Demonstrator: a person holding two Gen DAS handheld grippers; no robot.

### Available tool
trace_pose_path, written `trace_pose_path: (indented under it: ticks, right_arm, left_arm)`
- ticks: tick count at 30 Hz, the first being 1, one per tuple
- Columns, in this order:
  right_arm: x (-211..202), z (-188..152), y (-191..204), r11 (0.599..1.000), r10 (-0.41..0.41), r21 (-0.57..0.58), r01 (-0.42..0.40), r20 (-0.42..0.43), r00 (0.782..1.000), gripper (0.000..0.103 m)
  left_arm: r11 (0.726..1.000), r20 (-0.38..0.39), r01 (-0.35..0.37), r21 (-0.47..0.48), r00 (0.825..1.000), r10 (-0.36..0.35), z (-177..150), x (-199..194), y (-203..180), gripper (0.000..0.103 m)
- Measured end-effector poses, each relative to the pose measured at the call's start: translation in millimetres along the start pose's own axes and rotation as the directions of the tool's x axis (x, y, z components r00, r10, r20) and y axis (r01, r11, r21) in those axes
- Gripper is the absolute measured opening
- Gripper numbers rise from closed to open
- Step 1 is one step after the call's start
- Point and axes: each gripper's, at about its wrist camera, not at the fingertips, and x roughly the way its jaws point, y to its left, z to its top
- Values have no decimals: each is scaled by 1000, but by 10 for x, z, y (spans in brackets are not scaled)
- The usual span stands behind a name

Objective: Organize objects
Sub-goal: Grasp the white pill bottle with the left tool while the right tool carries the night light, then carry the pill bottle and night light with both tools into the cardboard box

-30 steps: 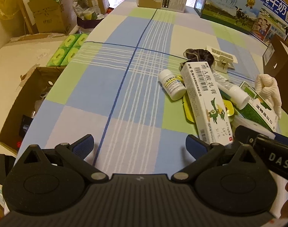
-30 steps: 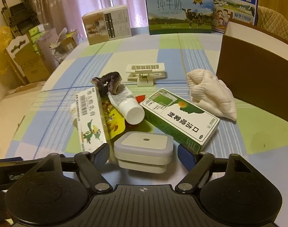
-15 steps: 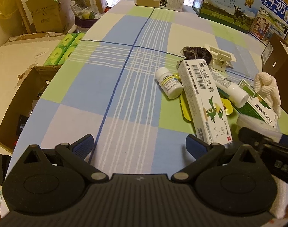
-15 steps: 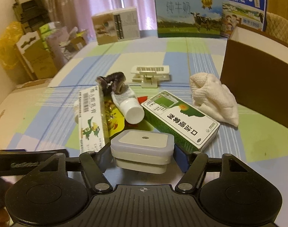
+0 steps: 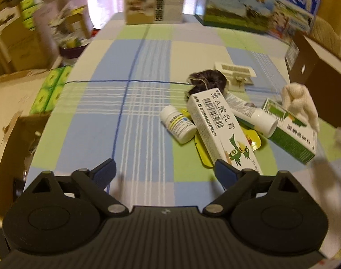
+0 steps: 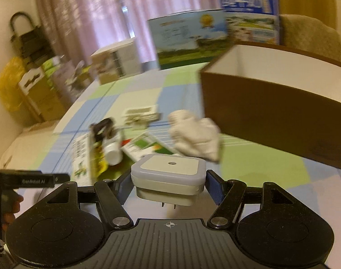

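Note:
My right gripper (image 6: 168,183) is shut on a white square plug-in night light (image 6: 168,174) and holds it in the air above the checked tablecloth, its prongs pointing down. Ahead and to the right stands an open brown box (image 6: 271,112) with a white inside. On the cloth lies a pile: a long white ointment carton (image 5: 219,130), a small white pill bottle (image 5: 178,124), a white tube (image 5: 253,116), a green and white carton (image 5: 291,134), a white cloth (image 5: 300,103), a dark scrunchie (image 5: 206,81) and a white clip (image 5: 235,74). My left gripper (image 5: 164,174) is open just left of the pile.
Milk cartons (image 5: 244,13) and a beige box (image 5: 154,4) stand at the table's far edge. Cardboard boxes (image 5: 16,35) and green packs (image 5: 49,89) crowd the floor on the left. A hand with the left gripper's handle (image 6: 24,181) shows in the right wrist view.
My right gripper closed on the night light and lifted it off the table, swinging toward the brown box. My left gripper moved forward and turned right toward the pile.

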Motion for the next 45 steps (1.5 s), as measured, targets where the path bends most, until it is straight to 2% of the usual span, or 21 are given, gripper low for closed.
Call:
trace_pose_path:
  ticks: [2, 11, 15, 19, 25, 30, 38, 45]
  right_arm:
    - [-41, 22, -163, 999, -24, 38, 23, 9, 1000, 65]
    - [-60, 133, -915, 973, -136, 188, 132, 6, 991, 65]
    - [-77, 106, -1129, 962, -178, 210, 174, 1, 984, 65]
    - [-48, 56, -1287, 952, -198, 236, 196, -15, 980, 65]
    - [-7, -22, -1424, 939, -219, 263, 222, -40, 975, 65]
    - [2, -58, -1429, 938, -219, 265, 223, -48, 975, 65]
    - [45, -71, -1397, 942, -203, 261, 212, -61, 977, 65]
    - [25, -58, -1315, 954, -177, 235, 184, -51, 983, 65]
  left_arm:
    - [999, 5, 8, 32, 1000, -9, 35, 61, -3, 89]
    - [986, 17, 42, 159, 999, -45, 185, 343, 116, 77]
    - [980, 17, 100, 170, 994, -104, 240, 453, 174, 66]
    - [965, 34, 133, 225, 989, -145, 271, 515, 159, 60]
    - [952, 58, 168, 258, 980, -189, 307, 598, 155, 58]
    - [947, 60, 175, 269, 978, -198, 293, 579, 114, 45]
    - [958, 52, 148, 245, 985, -165, 277, 550, 87, 45]
    - [981, 28, 101, 167, 994, -107, 257, 456, 133, 45]
